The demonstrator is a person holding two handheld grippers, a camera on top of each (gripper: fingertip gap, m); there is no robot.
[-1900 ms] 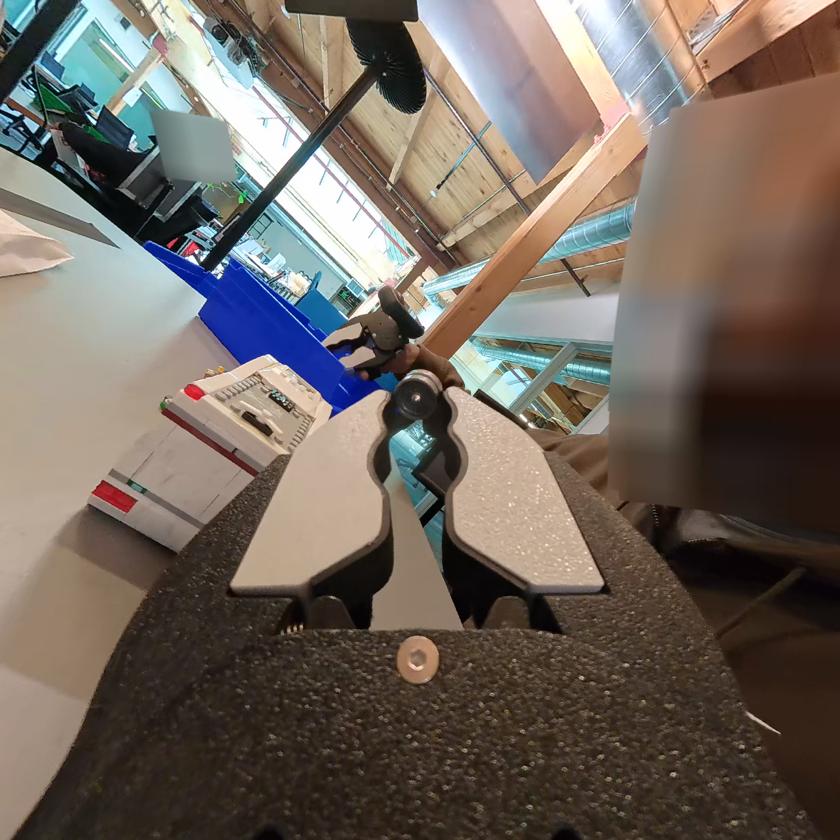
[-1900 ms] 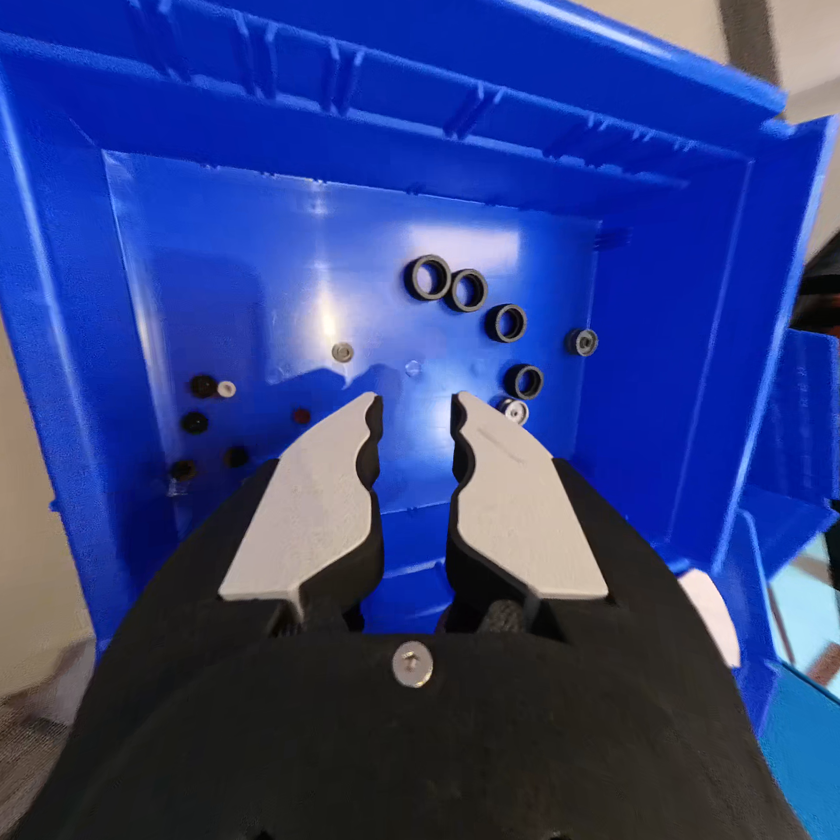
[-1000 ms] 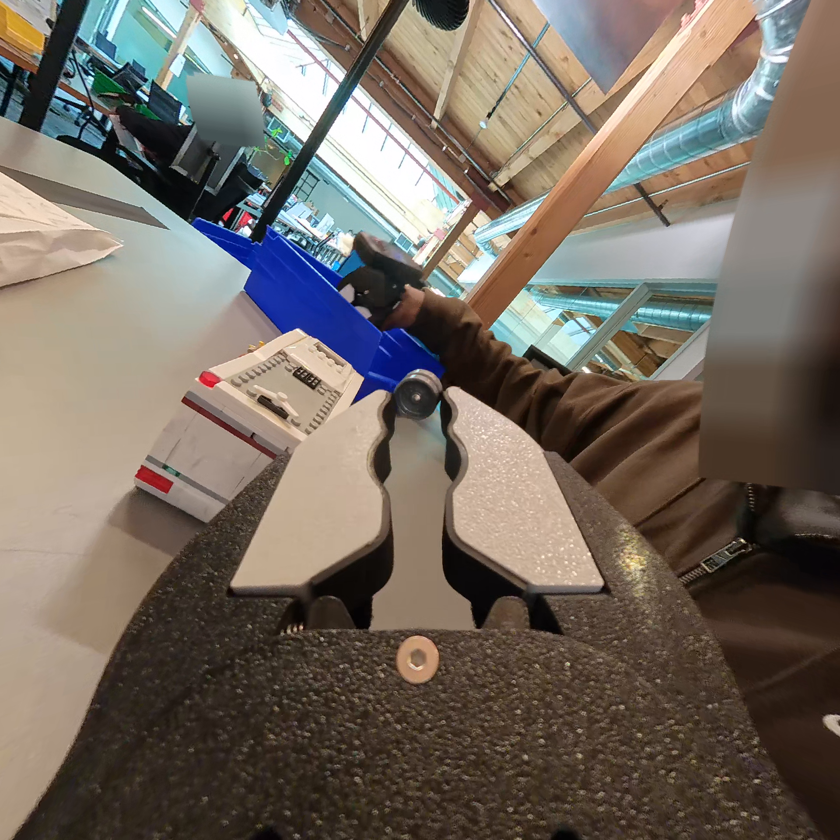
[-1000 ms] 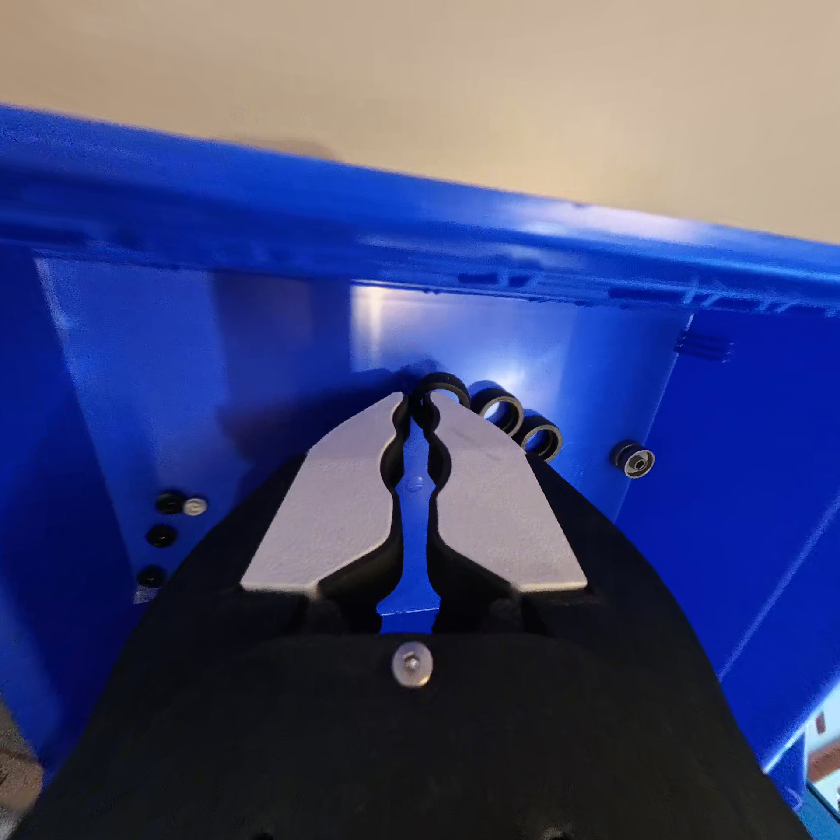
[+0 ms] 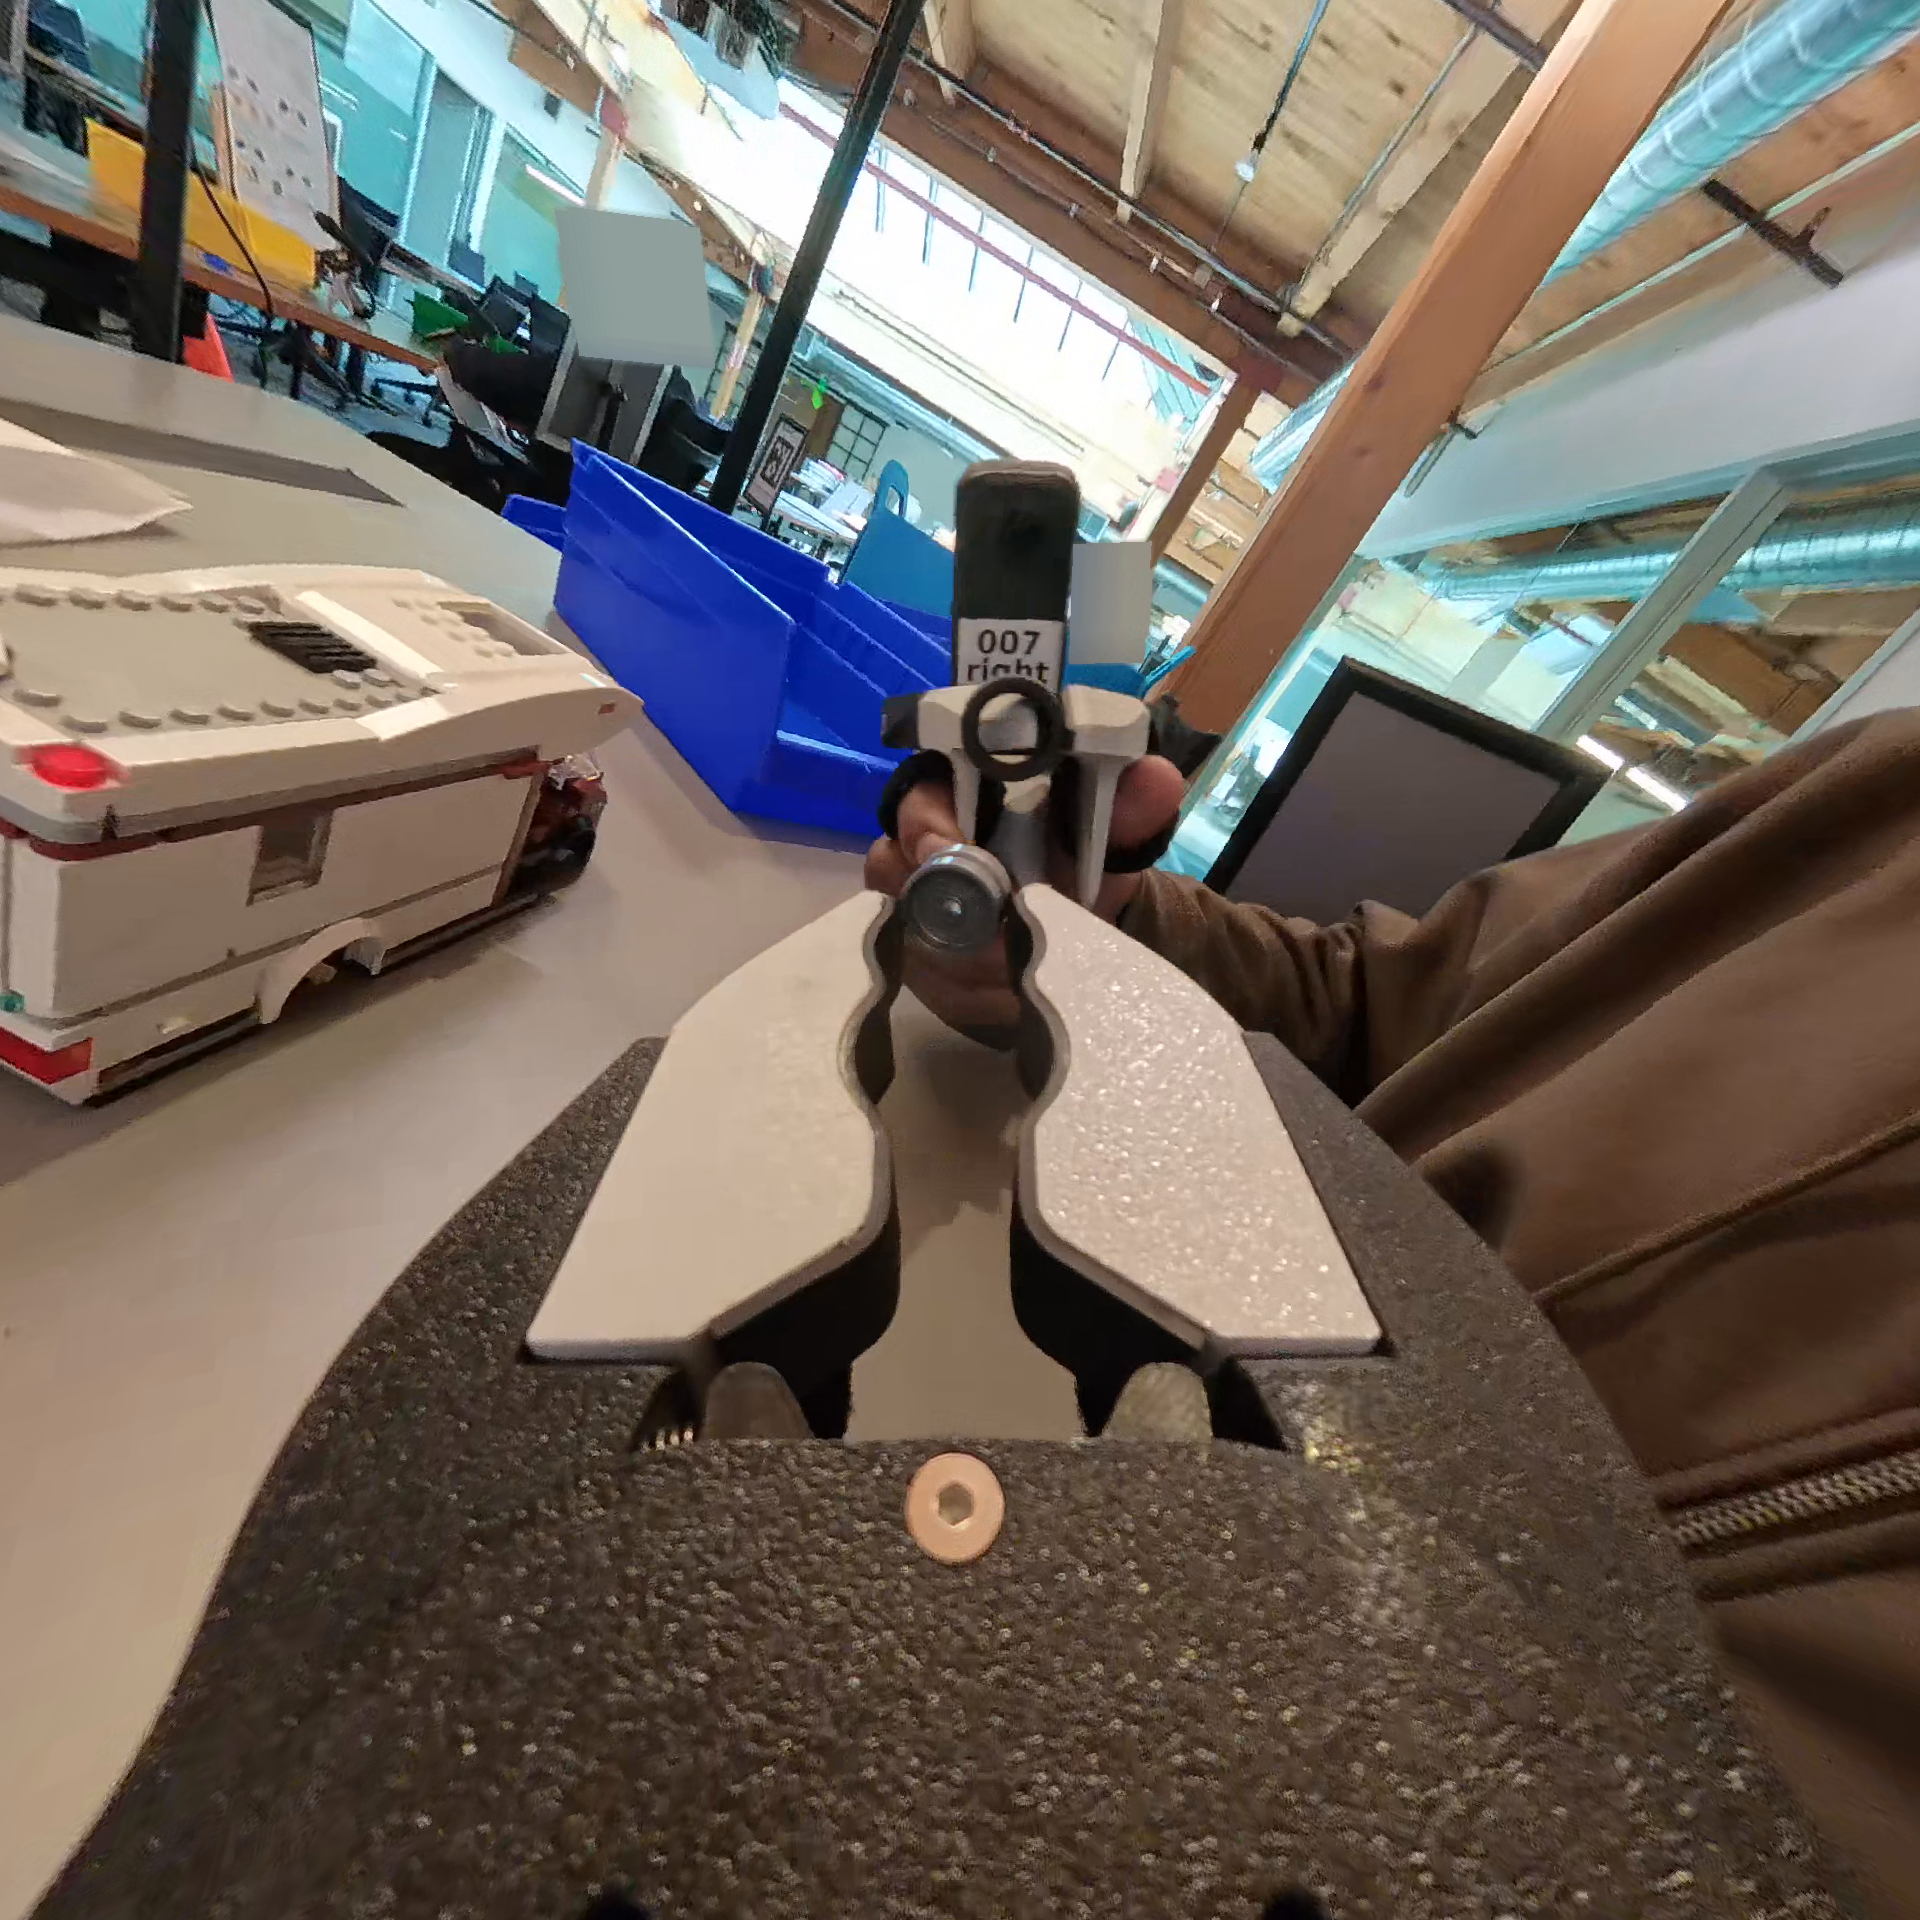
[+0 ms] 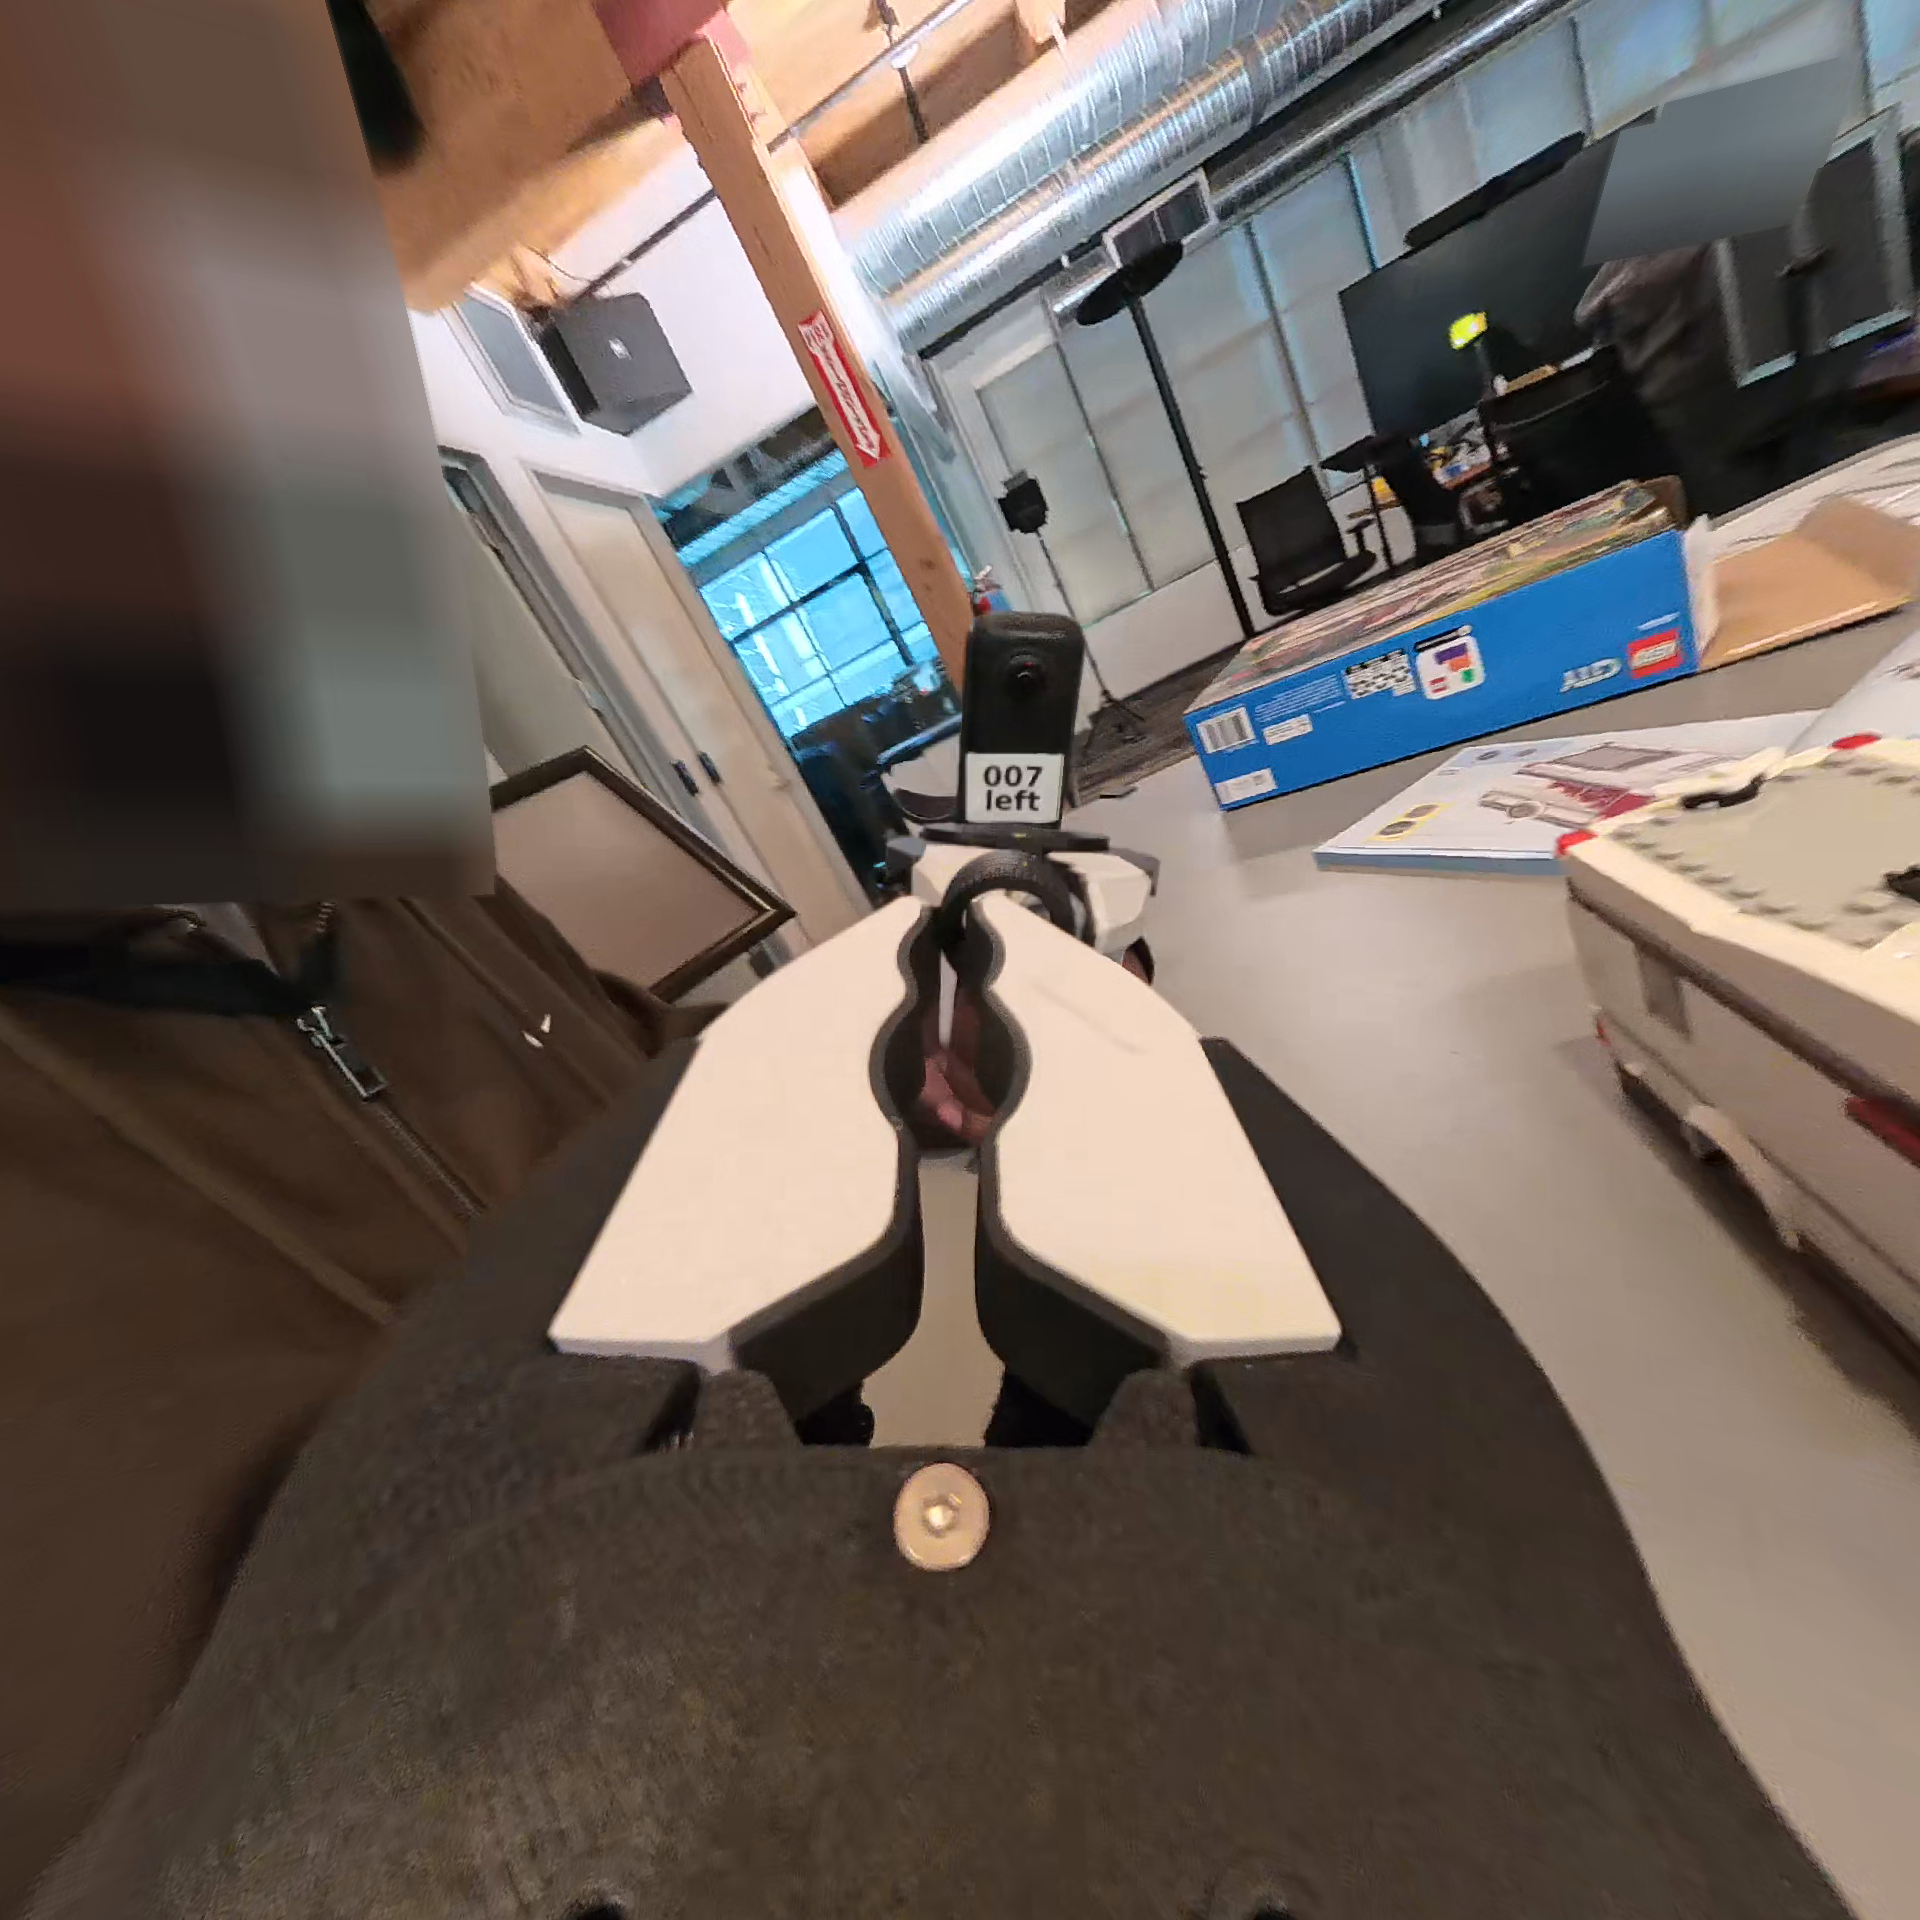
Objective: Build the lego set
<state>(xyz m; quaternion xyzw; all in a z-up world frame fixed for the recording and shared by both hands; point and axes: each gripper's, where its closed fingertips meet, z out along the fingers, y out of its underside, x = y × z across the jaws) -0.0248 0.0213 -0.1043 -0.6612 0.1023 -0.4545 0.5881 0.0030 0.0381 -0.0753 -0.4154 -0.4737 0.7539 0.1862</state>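
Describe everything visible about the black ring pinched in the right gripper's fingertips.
The black ring is a small tyre-like band, matte and rubbery-looking, with an open centre. The right gripper grips it by one side of its wall, both pale fingertips closed on that wall, so most of the loop stands free beyond the tips. It is held in the air above the grey table, its opening facing the left gripper, which holds a small silver wheel hub close in front of it. Nothing else touches it.

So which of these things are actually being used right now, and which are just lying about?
In use:
- left gripper, shut on a grey wheel hub
- right gripper, pinching a black tyre ring

Lying about:
- white brick-built vehicle
- blue bins
- blue box
- instruction booklet
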